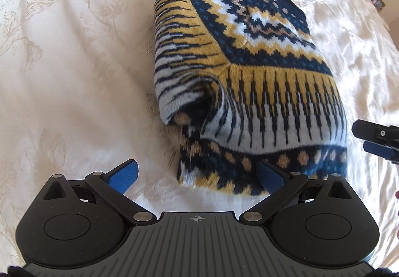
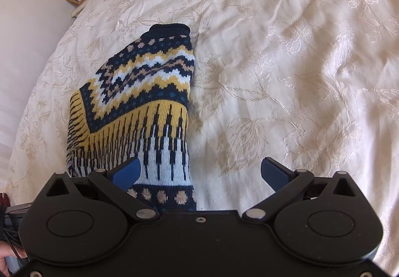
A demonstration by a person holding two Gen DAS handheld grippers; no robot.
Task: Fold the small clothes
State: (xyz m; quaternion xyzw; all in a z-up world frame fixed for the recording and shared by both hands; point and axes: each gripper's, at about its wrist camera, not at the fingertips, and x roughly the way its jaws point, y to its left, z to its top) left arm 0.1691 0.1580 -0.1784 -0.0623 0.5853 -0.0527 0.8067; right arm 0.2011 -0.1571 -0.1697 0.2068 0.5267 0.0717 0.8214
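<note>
The left gripper is hovering with jaws wide apart and empty at the near left corner of the navy, mustard and white patterned knit jumper, which is lying folded into a compact block on the cream floral-embroidered bedspread. That corner is bulging loose, so tidying looks next. At the jumper's near right edge, the right gripper is hanging spread too, holding nothing.

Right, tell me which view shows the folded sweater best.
The left wrist view: the whole folded sweater lies in frame, bunched near corner included. The right wrist view shows it slanted at the left, its near end hidden behind the right gripper.
</note>
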